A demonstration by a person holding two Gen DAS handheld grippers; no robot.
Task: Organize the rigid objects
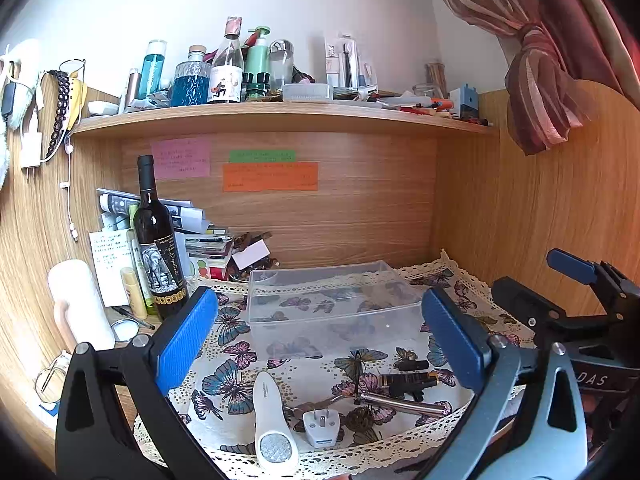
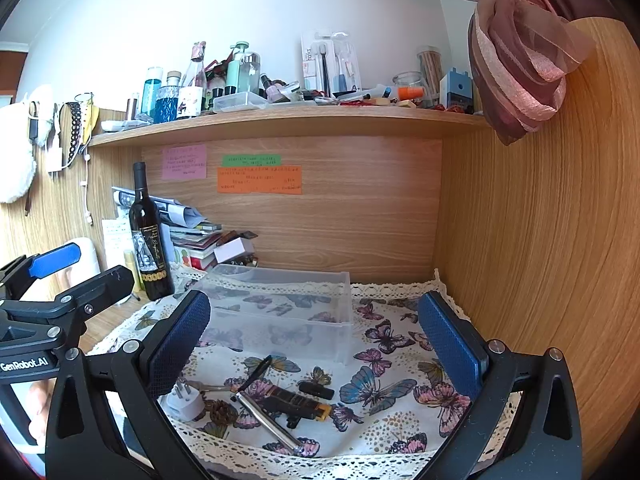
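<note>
A clear plastic bin (image 1: 332,306) (image 2: 280,308) stands empty on the butterfly cloth (image 1: 232,380). In front of it lie a white foot file (image 1: 272,424), a white plug adapter (image 1: 321,426) (image 2: 186,402), a metal rod (image 1: 402,403) (image 2: 268,418), a black and yellow tool (image 1: 408,384) (image 2: 298,402) and a small black cap (image 1: 412,365) (image 2: 317,390). My left gripper (image 1: 320,340) is open and empty above these items. My right gripper (image 2: 316,344) is open and empty, to the right of the left one.
A dark wine bottle (image 1: 158,244) (image 2: 148,236), stacked books and papers (image 1: 200,240) and a white cylinder (image 1: 80,304) stand at the left. A cluttered shelf (image 1: 280,116) runs overhead. Wooden walls close the back and right side (image 2: 540,240).
</note>
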